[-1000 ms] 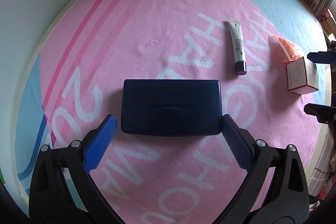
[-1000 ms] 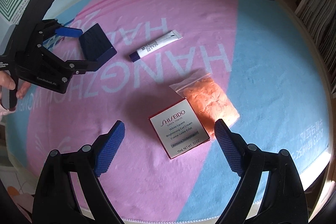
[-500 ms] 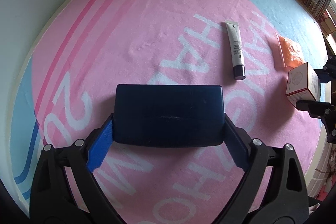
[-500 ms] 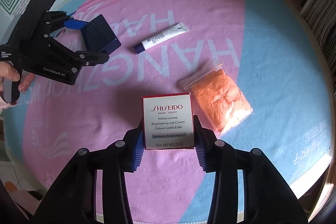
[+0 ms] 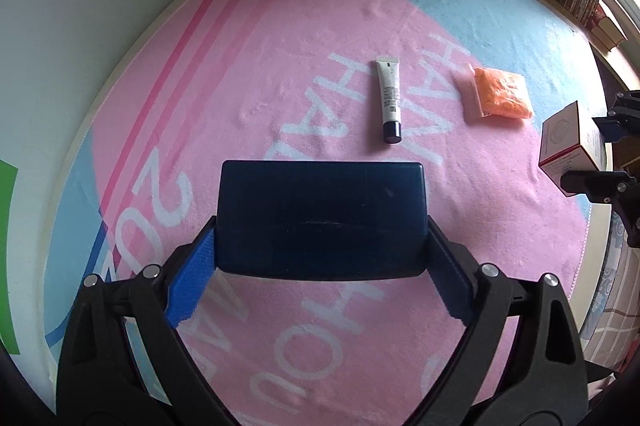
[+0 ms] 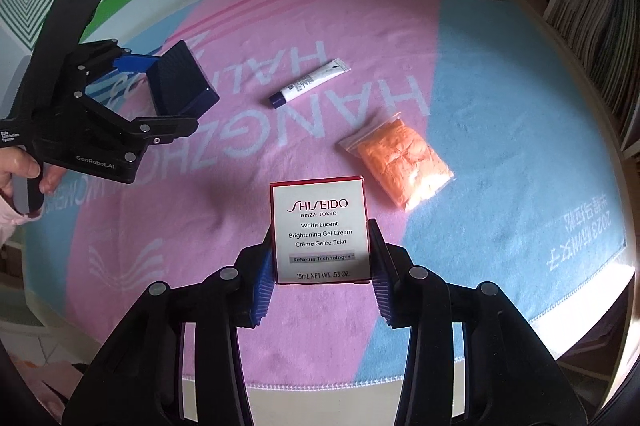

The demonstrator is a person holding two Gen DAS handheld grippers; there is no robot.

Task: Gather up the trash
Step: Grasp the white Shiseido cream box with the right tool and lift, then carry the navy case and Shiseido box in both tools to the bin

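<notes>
In the left wrist view the left gripper (image 5: 320, 254) has its fingers clamped on the ends of a dark blue box (image 5: 322, 218), raised off the pink towel (image 5: 248, 74) for carrying off, while in the right wrist view the right gripper (image 6: 320, 274) pinches a white cream carton (image 6: 320, 232) by its sides, leaving the tube (image 6: 310, 86) and orange bag (image 6: 398, 162) farther away.

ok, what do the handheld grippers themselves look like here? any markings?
Both grippers, left gripper and right gripper, have black scissor-link frames, silver pivot screws and ribbed blue pads. White "GenRobot.AI" lettering on the left body. Pale pink sleeve at the wrist.
</notes>
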